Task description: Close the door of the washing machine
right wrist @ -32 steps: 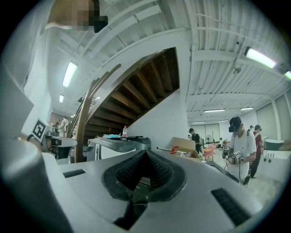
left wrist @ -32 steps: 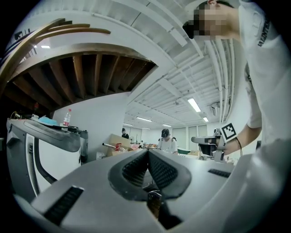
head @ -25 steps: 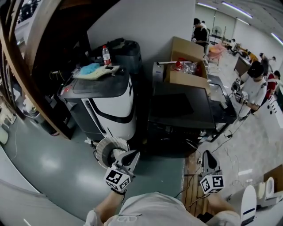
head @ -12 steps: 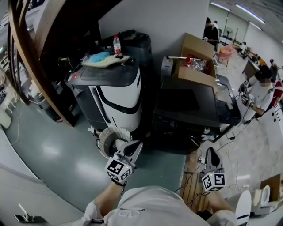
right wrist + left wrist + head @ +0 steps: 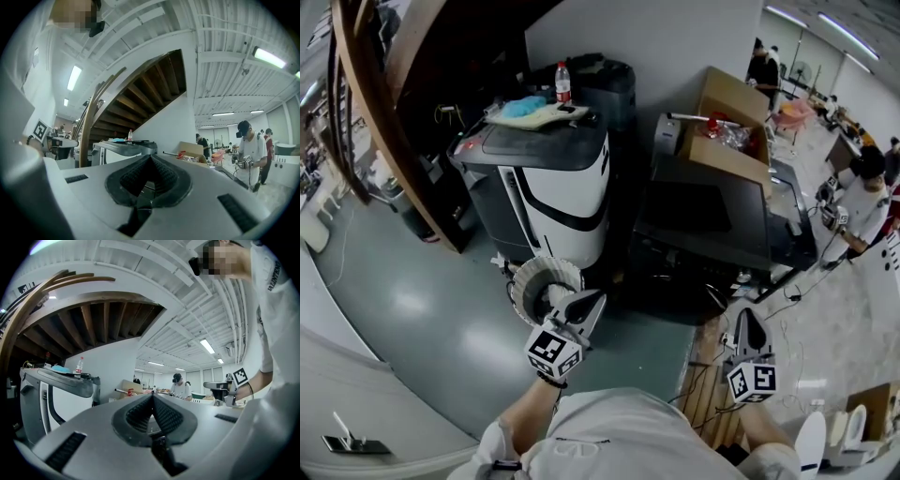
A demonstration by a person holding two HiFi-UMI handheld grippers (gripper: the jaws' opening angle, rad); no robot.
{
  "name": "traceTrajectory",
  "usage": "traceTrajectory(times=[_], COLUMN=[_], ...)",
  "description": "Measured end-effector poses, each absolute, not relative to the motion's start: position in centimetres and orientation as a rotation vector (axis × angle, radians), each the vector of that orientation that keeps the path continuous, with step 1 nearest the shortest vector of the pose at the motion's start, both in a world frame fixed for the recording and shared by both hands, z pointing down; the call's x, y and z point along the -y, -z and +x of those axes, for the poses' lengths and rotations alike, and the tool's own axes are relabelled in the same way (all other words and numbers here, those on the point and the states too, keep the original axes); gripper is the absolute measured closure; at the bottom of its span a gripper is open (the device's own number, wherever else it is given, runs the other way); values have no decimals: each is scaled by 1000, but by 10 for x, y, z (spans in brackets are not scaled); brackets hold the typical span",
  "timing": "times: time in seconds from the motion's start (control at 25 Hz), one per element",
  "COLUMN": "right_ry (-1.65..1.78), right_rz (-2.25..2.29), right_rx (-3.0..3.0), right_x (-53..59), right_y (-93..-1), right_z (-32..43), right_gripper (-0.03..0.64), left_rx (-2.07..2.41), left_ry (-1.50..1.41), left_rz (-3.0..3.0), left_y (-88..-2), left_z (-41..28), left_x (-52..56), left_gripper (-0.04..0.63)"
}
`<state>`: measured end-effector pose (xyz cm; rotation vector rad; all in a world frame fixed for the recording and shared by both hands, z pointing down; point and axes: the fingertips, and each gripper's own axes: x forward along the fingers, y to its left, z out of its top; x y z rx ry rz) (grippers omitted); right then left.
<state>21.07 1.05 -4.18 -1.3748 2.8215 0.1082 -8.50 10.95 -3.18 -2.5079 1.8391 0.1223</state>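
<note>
Low in front of me, my left tool point(image 5: 591, 302) and right tool point(image 5: 748, 326) were each clenched on nothing, well apart, with the washing machine point(image 5: 553, 183) standing beyond the left tool, a bottle point(image 5: 563, 82) on its top.

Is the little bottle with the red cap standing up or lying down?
Standing up. The clear plastic bottle with the red cap stands upright, cap on top, near the blue cloth on the white and black machine.
</note>
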Motion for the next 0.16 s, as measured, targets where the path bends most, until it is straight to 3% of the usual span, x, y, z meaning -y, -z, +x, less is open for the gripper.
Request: traceTrajectory(times=[0.16], right_ry=[-93], right_rz=[-1369], right_rx=[-2820], right_x=[-8], right_y=[41], right_z=[209], right_gripper=[607], left_rx=[-1852], left_ry=[-129], left_rz=[-2502], left_y=[30], left_z=[-86], left_x=[-110], left_gripper=[592])
